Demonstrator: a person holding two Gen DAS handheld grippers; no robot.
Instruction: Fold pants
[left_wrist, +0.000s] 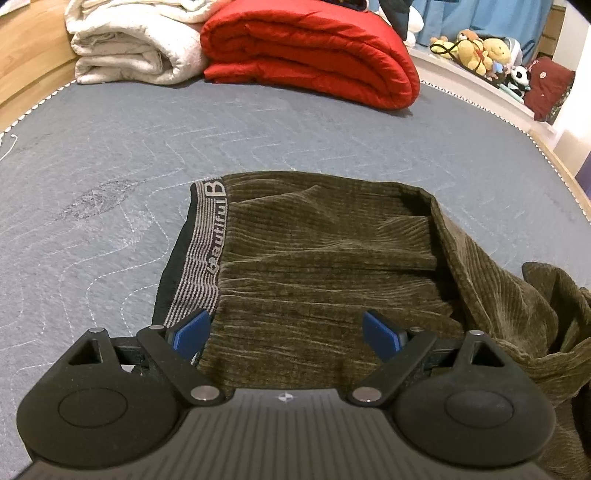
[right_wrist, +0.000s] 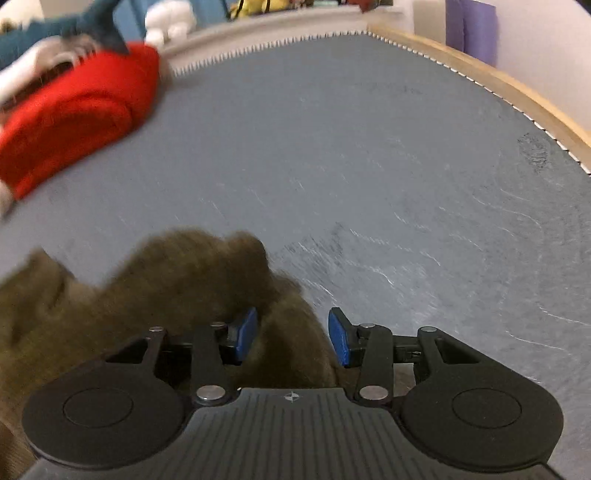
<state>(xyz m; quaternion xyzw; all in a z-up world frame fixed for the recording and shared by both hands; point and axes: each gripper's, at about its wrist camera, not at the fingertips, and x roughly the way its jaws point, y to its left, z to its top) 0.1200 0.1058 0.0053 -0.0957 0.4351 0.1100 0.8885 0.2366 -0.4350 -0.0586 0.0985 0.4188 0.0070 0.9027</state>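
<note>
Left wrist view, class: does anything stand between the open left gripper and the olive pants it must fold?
Nothing visible does. The left gripper hangs wide open directly over the olive pants beside the striped waistband. The red quilt and white blanket lie far back on the grey mattress.

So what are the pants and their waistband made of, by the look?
Pants: olive, apparently soft ribbed pile, like corduroy or chenille; fine parallel ridges with a faint sheen show. Waistband: looks like knit elastic, matte, with fine grey-black stripes and woven-in lettering.
</note>
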